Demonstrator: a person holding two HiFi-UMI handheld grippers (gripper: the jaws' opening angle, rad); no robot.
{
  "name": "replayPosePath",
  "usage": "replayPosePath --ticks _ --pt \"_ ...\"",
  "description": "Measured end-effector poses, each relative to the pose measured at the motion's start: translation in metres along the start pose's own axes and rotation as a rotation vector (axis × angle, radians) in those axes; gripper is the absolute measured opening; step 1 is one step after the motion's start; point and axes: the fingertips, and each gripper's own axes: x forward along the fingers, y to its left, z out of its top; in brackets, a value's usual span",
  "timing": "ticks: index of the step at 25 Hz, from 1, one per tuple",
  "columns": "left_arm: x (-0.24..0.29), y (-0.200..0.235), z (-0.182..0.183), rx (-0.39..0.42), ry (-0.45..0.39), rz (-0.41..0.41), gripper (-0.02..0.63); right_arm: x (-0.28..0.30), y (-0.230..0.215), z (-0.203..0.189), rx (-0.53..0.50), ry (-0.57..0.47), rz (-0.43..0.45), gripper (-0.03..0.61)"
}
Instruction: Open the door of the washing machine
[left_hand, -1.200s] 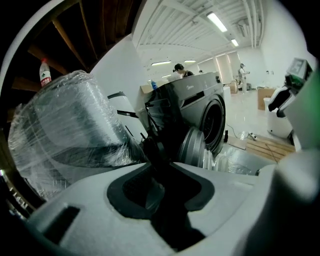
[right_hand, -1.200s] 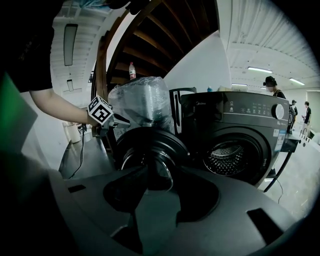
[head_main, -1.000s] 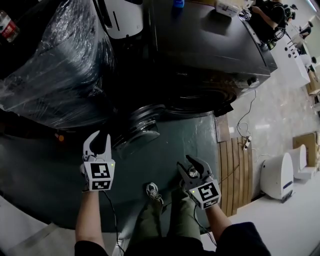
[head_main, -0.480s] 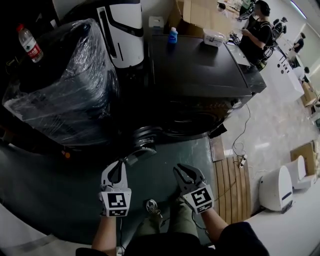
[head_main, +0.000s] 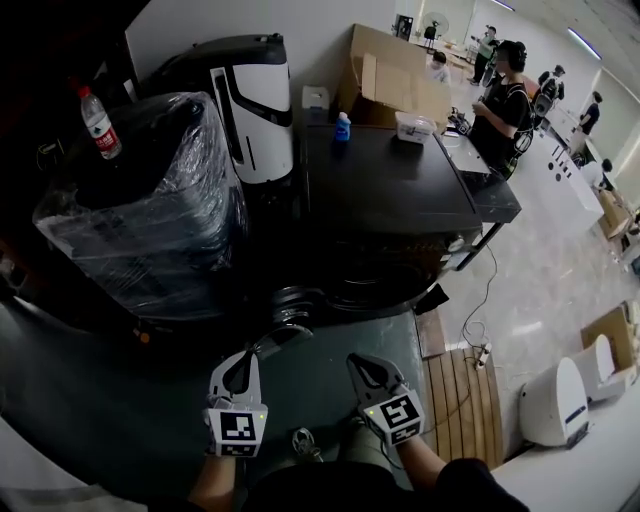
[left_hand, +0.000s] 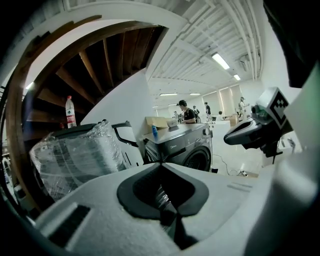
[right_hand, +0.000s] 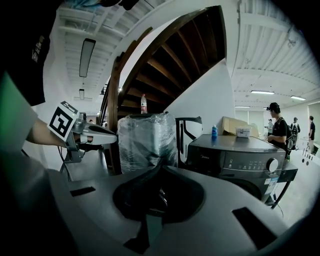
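The dark grey washing machine (head_main: 400, 185) stands ahead of me, with a blue bottle (head_main: 342, 127) and a clear box (head_main: 415, 125) on its top. Its round door (head_main: 290, 305) juts out at the front left corner, swung away from the front. My left gripper (head_main: 240, 372) and right gripper (head_main: 362, 368) hang side by side well short of the machine, above the green mat (head_main: 380, 335). Both are shut with nothing between the jaws. In the left gripper view the jaws (left_hand: 160, 164) meet, and the right gripper (left_hand: 235, 139) shows beside them. The right gripper view shows its jaws (right_hand: 159, 167) meeting too.
A plastic-wrapped black appliance (head_main: 140, 210) with a water bottle (head_main: 98, 122) on it stands left of the machine. A white and black unit (head_main: 255, 100) is behind. Wooden slats (head_main: 465, 390), a cable and a white device (head_main: 555, 400) lie at the right. People (head_main: 505, 90) stand at the back right.
Both grippers went from open to shut with nothing in them. They rose and drew back from the door, and the left one moved right, closer to the right one.
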Motion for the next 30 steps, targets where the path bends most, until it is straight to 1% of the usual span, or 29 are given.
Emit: replayPosePath --ticks 5,10,14,19,23,30 --pt "-0.023 -0.007 0.016 -0.029 -0.035 0.002 0.017 -0.012 0.011 0.021 -0.002 -0.036 0.014 0.008" --pt "-0.04 -0.011 0.031 -0.004 -0.086 0.001 0.017 -0.016 0.022 0.044 0.001 -0.086 0.03 0.008" --pt "-0.055 -0.014 0.034 -0.024 -0.07 -0.007 0.017 -0.019 0.036 0.053 0.01 -0.112 0.045 0.008" --pt "-0.064 -0.01 0.039 -0.015 -0.093 -0.013 0.017 -0.021 0.044 0.059 0.037 -0.124 0.056 0.008" --pt "-0.069 -0.006 0.038 -0.02 -0.1 -0.007 0.017 -0.022 0.044 0.06 0.043 -0.131 0.046 0.006" --pt "-0.073 -0.007 0.032 -0.02 -0.086 -0.01 0.017 -0.024 0.048 0.058 0.049 -0.12 0.031 0.006"
